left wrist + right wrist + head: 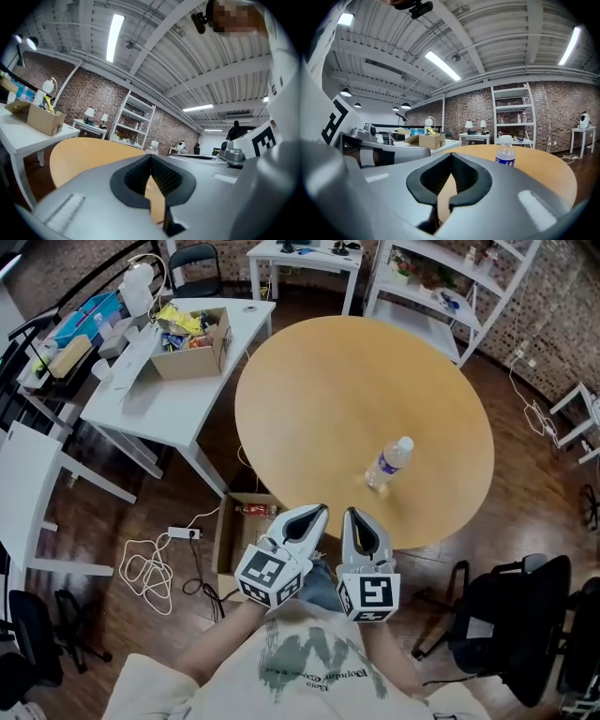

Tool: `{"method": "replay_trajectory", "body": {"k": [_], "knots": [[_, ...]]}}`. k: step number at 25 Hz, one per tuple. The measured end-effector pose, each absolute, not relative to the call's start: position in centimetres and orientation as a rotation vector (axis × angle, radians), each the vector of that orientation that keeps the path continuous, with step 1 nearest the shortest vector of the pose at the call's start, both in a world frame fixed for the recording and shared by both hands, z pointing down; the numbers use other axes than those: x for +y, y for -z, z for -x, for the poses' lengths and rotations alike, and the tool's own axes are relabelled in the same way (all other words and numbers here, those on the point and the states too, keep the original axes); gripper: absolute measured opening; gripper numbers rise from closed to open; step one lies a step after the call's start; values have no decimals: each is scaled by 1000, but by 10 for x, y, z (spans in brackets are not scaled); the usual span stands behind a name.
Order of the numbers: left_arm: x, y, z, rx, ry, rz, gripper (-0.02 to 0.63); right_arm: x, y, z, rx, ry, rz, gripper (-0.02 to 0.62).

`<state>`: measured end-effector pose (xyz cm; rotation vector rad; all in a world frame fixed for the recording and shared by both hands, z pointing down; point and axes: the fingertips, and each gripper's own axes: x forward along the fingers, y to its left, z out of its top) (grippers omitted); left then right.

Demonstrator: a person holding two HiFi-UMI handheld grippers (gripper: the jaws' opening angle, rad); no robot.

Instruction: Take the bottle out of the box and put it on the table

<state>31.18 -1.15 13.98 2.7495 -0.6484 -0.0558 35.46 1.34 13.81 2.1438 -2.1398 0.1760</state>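
- Left gripper (151,157): its 2 jaws meet at the tips with nothing between them. It is held low in front of the person's chest and points out toward the round worktop (356,399).
- Right gripper (451,156): the jaws are pressed together as well, and it is empty. It sits just beside the left gripper, pointing the same way.
- Bottle (389,463): clear plastic with a white cap and a blue label. It stands upright on the round worktop, ahead of the right gripper and a little to its right. It is apart from both grippers and closer to the worktop's near edge than to its middle.
- Box (228,542): open cardboard, on the floor just left of the left gripper and below it, partly under the round worktop's rim. A red item (255,511) lies inside; I cannot tell what it is.
- Far to the left of the left gripper, a white worktop (141,395) carries an open carton (192,351) stuffed with mixed goods.
- On the floor left of the box lies a white power strip (183,532) with looped cable.
- Beyond the round worktop, ahead of both grippers, white shelving (441,296) stands against a brick wall.
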Motion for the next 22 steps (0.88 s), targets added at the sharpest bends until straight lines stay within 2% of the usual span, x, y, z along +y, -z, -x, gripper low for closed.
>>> {"method": "replay_trajectory", "body": {"k": [22], "knots": [[-11,-141,-272,-670,76,-2739,-3,14,-141,-311,-2189,-198,-2079,-2]]}}
